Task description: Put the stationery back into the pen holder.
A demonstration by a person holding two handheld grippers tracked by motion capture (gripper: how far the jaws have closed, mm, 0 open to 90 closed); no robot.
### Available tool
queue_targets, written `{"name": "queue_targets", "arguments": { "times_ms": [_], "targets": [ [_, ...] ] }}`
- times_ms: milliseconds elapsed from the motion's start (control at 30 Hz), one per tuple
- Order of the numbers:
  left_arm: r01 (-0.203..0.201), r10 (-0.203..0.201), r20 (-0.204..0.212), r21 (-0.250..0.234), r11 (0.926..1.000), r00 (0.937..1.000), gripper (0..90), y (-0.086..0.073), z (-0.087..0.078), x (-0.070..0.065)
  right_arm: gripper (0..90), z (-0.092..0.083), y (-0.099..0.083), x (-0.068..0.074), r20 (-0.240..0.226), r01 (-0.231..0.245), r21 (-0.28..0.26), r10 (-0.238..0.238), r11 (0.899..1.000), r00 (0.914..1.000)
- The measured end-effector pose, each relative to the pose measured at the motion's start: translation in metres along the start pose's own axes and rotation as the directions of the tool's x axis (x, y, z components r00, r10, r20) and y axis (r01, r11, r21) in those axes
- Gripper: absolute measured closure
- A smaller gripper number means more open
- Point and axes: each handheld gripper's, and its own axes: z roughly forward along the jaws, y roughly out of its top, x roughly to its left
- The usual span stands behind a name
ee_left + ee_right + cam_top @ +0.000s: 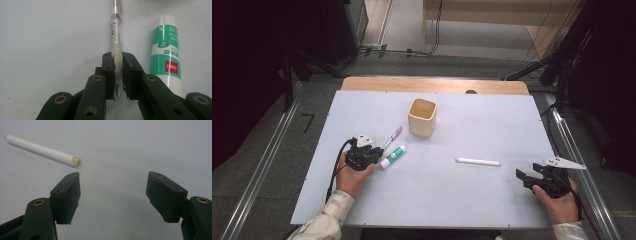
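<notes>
Left gripper (117,75): we clamp the pen (116,37) near its tip, on the table at the cup's (422,117) 8 o'clock.
Right gripper (113,195): jaws wide apart, empty.
Risk: our off-centre hold may let the pen pivot into the glue stick (165,52).

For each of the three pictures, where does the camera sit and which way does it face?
High view: above the person's side, facing forward and down on the table; both hands show.
Left gripper view: on the left gripper, along its jaws shut on the pen, beside the glue stick.
Right gripper view: on the open right gripper, toward the white stick.
Shared: the high view also shows pen, glue stick and white stick.
</notes>
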Motion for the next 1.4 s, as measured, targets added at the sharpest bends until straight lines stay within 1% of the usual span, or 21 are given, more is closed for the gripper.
{"name": "queue_targets", "arguments": {
  "times_ms": [133, 167, 367, 400, 500, 567, 733, 767, 900, 1100, 1267, 1300, 1367, 1400],
  "targets": [
    [0.015, -0.015, 0.005, -0.004, 0.9999, 0.9999, 81.8, 0.0, 0.0, 0.0, 26.4, 0.0, 0.0, 0.0, 0.001, -0.001, 0.0, 0.001, 1.0, 1.0],
    [0.027, -0.027, 0.01, -0.01, 0.9996, 0.9996, 81.7, 0.001, -0.001, 0.002, 26.4, -0.001, 0.0, -0.001, 0.001, -0.001, -0.001, 0.001, 1.0, 1.0],
    [0.037, -0.037, 0.011, -0.032, 0.9988, 0.9993, 81.6, 0.002, -0.006, 0.003, 26.4, -0.001, 0.0, -0.001, 0.001, -0.002, 0.0, 0.002, 1.0, 1.0],
    [0.047, -0.046, 0.011, -0.044, 0.9979, 0.9989, 81.7, 0.003, -0.008, 0.003, 26.4, -0.001, 0.0, -0.001, 0.001, -0.001, 0.0, 0.001, 1.0, 1.0],
    [0.049, -0.048, 0.017, -0.05, 0.9976, 0.9987, 81.6, 0.003, -0.009, 0.003, 26.4, -0.001, 0.0, -0.001, 0.001, -0.001, 0.0, 0.001, 1.0, 1.0],
    [0.058, -0.057, 0.019, -0.071, 0.9958, 0.9982, 81.6, 0.004, -0.013, 0.002, 26.4, -0.001, 0.0, -0.001, 0.001, -0.001, 0.0, 0.001, 1.0, 1.0],
    [0.071, -0.069, 0.024, -0.091, 0.9933, 0.9973, 81.6, 0.005, -0.017, 0.002, 26.4, 0.0, 0.0, -0.001, 0.002, 0.0, 0.0, 0.0, 1.0, 1.0],
    [0.078, -0.076, 0.025, -0.106, 0.9913, 0.9968, 81.6, 0.006, -0.019, 0.002, 26.4, 0.0, 0.0, -0.001, 0.002, 0.001, 0.0, -0.001, 1.0, 1.0],
    [0.085, -0.082, 0.032, -0.122, 0.9889, 0.9961, 81.5, 0.007, -0.022, 0.002, 26.4, 0.0, 0.0, 0.0, 0.001, -0.001, 0.002, 0.001, 1.0, 1.0],
    [0.086, -0.082, 0.028, -0.139, 0.9865, 0.9962, 81.7, 0.01, -0.026, 0.001, 26.4, 0.0, 0.0, 0.0, 0.002, 0.002, 0.001, -0.002, 1.0, 1.0],
    [0.092, -0.085, 0.045, -0.161, 0.9827, 0.9953, 81.9, 0.013, -0.03, 0.002, 26.4, 0.0, 0.0, 0.0, 0.002, 0.002, 0.002, -0.002, 1.0, 1.0],
    [0.101, -0.093, 0.053, -0.165, 0.9811, 0.9943, 81.9, 0.014, -0.031, 0.002, 26.4, 0.0, 0.0, 0.0, 0.001, 0.003, 0.003, -0.003, 1.0, 1.0],
    [0.104, -0.096, 0.056, -0.171, 0.9799, 0.9938, 81.9, 0.014, -0.032, 0.002, 26.4, 0.0, 0.0, 0.0, 0.002, 0.001, 0.004, -0.001, 1.0, 1.0],
    [0.109, -0.1, 0.061, -0.178, 0.9779, 0.9931, 81.9, 0.016, -0.035, 0.002, 26.4, 0.001, 0.0, 0.0, 0.002, 0.001, 0.004, -0.001, 1.0, 1.0]
  ]
}}
